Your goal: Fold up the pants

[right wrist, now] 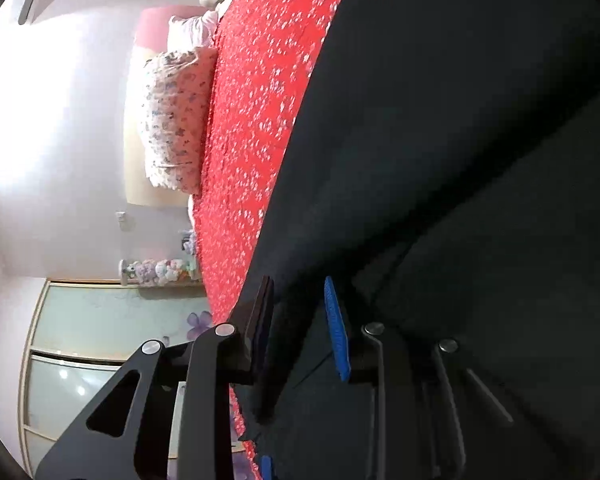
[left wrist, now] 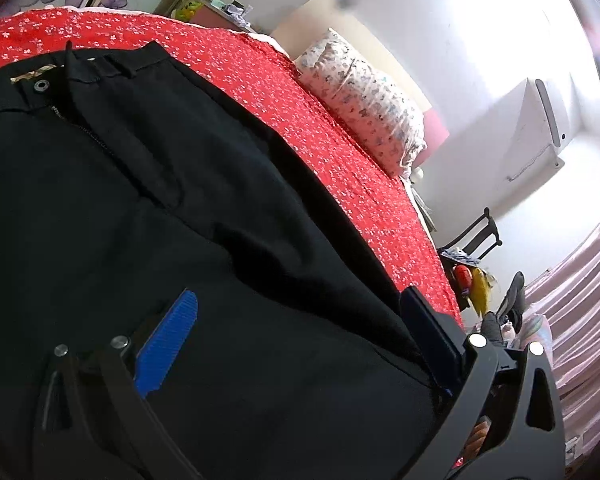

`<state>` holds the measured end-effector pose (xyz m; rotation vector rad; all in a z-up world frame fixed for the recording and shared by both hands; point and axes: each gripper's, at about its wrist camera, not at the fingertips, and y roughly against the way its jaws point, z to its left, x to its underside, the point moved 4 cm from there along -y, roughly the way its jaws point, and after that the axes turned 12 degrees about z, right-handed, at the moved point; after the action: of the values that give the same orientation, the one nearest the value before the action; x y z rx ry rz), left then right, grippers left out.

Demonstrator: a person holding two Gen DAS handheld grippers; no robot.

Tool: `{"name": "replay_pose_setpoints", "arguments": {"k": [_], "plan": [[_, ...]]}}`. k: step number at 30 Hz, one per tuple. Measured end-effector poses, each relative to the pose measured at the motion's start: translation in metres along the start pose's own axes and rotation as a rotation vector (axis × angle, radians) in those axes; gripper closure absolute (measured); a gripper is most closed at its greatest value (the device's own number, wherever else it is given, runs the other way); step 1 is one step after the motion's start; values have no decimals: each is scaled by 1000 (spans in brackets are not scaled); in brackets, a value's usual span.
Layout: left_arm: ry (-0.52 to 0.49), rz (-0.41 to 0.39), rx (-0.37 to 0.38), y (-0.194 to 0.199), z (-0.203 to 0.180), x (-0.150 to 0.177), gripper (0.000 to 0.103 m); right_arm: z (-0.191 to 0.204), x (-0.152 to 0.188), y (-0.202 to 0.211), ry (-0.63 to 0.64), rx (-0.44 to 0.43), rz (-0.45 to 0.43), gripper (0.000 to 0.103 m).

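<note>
Black pants (left wrist: 148, 184) lie spread on a red floral bedspread (left wrist: 284, 92), waistband and button at the upper left of the left wrist view. My left gripper (left wrist: 300, 328) is open, its blue-padded fingers (left wrist: 168, 344) wide apart just above the pants' side edge. In the right wrist view the pants (right wrist: 460, 160) fill the right half. My right gripper (right wrist: 298, 320) is open, its fingers (right wrist: 336, 332) straddling the pants' edge, with a fold of fabric between them.
A patterned pillow (left wrist: 364, 100) lies at the bed's head by a white wall. A dark chair (left wrist: 476, 236) with items stands beyond the bed. Pink curtains (left wrist: 580, 300) hang at the right. A wardrobe (right wrist: 80, 340) stands beside the bed.
</note>
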<state>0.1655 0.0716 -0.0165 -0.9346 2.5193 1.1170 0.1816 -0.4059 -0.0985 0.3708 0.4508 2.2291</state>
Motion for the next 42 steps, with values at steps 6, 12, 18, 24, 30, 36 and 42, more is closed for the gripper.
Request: {"name": "replay_pose_setpoints", "arguments": {"k": [6, 12, 18, 24, 30, 36, 42], "plan": [[-22, -4, -25, -3, -2, 2, 2, 4, -13, 1, 69, 25, -64, 88], [1, 13, 21, 0, 2, 0, 2, 12, -5, 26, 105, -108, -100, 99], [79, 43, 62, 9, 8, -18, 2, 3, 14, 66, 111, -193, -89, 99], [138, 81, -5, -4, 6, -81, 2, -17, 8, 76, 107, -119, -54, 101], [168, 196, -136, -80, -6, -157, 2, -21, 3, 68, 94, -80, -23, 101], [216, 211, -282, -129, 12, -205, 12, -24, -4, 53, 83, -35, 13, 101], [287, 264, -390, -166, 41, -224, 17, -23, -7, 49, 99, -12, 27, 101]]}}
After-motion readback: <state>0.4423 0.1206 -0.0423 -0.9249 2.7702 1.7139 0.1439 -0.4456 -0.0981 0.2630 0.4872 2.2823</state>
